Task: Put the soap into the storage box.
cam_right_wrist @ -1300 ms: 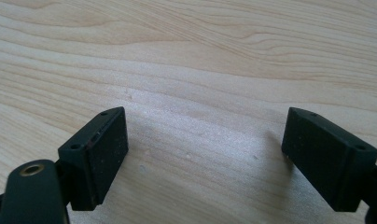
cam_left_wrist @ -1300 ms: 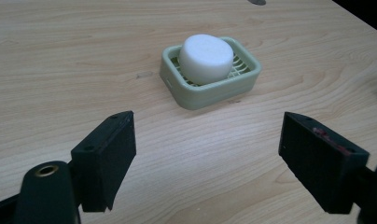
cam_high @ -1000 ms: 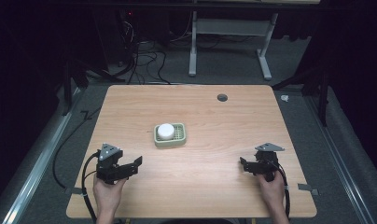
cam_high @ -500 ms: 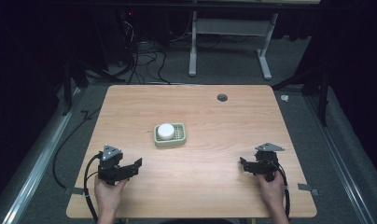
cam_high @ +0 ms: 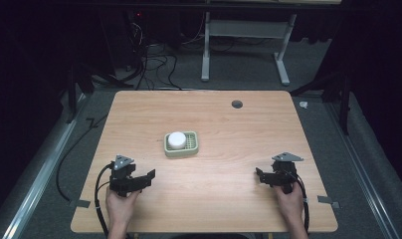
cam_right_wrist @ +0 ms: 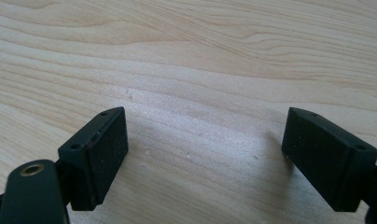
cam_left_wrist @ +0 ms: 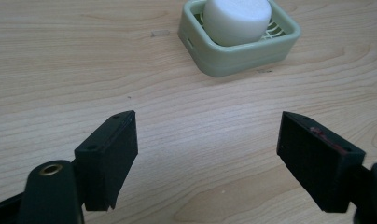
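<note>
My left gripper [cam_high: 148,175] was the nearer one — the pale green soap dish [cam_high: 181,144] sat near the middle of the wooden table [cam_high: 224,199], ahead of my left jaws and a little to their right, with the round white soap [cam_left_wrist: 237,19] resting in its nearer-left part. The dish's long axis ran roughly across the table. Both jaws of that gripper stood wide apart with nothing between them. My right gripper [cam_high: 258,175] was well apart from the dish at the far side, its jaws likewise spread over bare wood — I judged the reach belonged to the left
</note>
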The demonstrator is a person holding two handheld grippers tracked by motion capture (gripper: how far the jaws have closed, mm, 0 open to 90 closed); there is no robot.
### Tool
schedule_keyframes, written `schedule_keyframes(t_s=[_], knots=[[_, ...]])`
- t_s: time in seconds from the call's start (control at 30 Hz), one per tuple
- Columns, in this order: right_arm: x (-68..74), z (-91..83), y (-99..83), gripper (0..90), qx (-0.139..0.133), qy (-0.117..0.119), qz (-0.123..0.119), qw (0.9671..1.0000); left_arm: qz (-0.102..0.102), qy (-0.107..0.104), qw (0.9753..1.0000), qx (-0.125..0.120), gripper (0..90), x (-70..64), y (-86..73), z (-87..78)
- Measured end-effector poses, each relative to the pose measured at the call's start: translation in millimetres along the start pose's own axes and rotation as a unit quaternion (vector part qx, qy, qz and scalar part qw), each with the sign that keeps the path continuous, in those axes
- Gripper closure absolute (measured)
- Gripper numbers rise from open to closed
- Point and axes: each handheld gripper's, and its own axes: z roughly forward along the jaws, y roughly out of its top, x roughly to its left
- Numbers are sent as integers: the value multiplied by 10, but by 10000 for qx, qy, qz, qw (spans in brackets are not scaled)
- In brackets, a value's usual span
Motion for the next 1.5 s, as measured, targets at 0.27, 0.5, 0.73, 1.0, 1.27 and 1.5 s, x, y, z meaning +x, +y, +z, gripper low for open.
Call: schedule_keyframes(t_s=[0.27,0.5,0.73,1.0,1.27,1.5], knots=[[0,0,0,154,0,0,0,10000,14,-23,9999,108,211,-17,-30,77],[1,-1,0,154,3,-2,6,10000,-35,-62,9999,143,211,-25,-65,155],[2,-1,1,154,7,-2,15,10000,-11,-53,9997,224,209,-43,-92,236],[3,-1,0,154,8,-2,18,10000,113,21,9993,362,206,-87,-126,357],[5,-3,0,154,10,5,25,10000,365,67,9986,372,190,-138,-167,461],[5,-4,-1,154,11,7,27,10000,560,279,9970,449,190,-181,-190,549]])
